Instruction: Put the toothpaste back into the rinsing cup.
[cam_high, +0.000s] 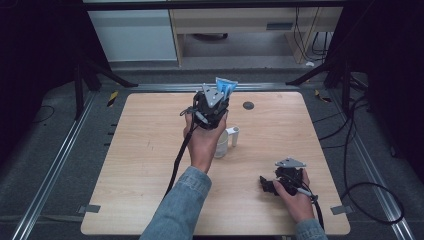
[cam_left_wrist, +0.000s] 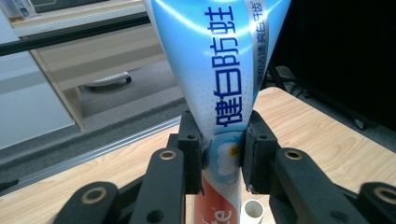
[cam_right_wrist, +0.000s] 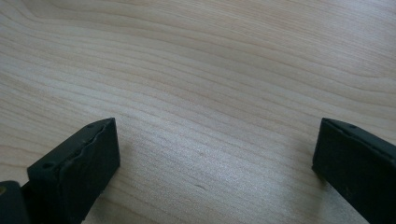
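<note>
My left gripper (cam_high: 216, 102) is raised over the middle of the table, shut on a blue and white toothpaste tube (cam_left_wrist: 224, 79) that stands up between its jaws, flat crimped end up (cam_high: 225, 86). The tube carries blue lettering and turns red near its lower end. Below the tube, a white cup (cam_high: 222, 144) with a handle (cam_high: 234, 136) stands on the wooden table (cam_high: 150, 150), partly hidden by the hand; its handle top (cam_left_wrist: 253, 211) shows under the jaws. My right gripper (cam_high: 267, 185) rests low at the front right, open over bare wood, its jaws (cam_right_wrist: 215, 163) wide apart.
A small dark round disc (cam_high: 248, 105) lies at the table's far side. Black cables (cam_high: 350, 150) trail on the floor to the right. Metal rails (cam_high: 55, 160) border the table, and a cabinet (cam_high: 250, 25) stands beyond the far edge.
</note>
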